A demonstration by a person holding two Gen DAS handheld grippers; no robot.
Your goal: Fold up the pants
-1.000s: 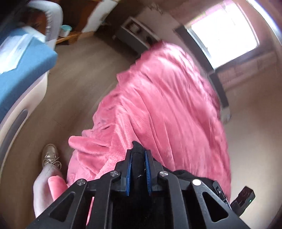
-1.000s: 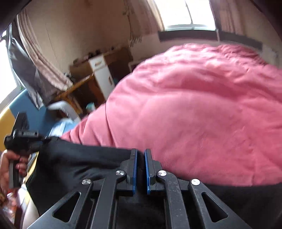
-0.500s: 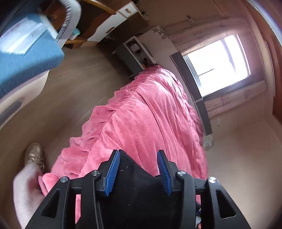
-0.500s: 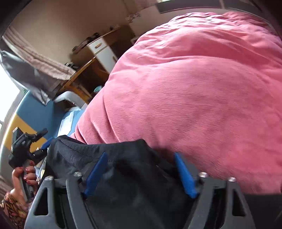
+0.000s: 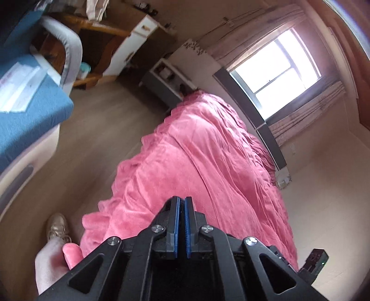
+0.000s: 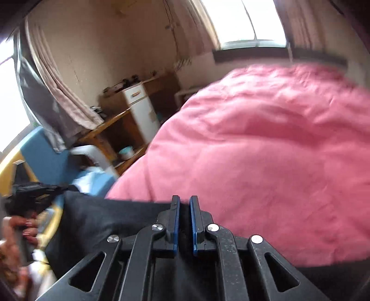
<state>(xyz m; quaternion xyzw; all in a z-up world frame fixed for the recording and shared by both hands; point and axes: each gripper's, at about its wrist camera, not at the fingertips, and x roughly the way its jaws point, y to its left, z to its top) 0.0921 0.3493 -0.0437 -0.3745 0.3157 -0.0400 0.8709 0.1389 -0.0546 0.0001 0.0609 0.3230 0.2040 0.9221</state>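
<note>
Right wrist view | right hand-held gripper [image 6: 184, 203] level, pinching black pants [image 6: 111, 222] | left hand-held gripper [image 5: 181, 203] pressed together, probably on pants

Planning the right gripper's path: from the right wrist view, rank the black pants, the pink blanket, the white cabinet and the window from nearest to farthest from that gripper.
From the right gripper:
1. black pants, at the fingertips, spreading left.
2. pink blanket, just beyond, ahead and right.
3. white cabinet, ahead-left by the wall.
4. window, top, on the far wall.
</note>
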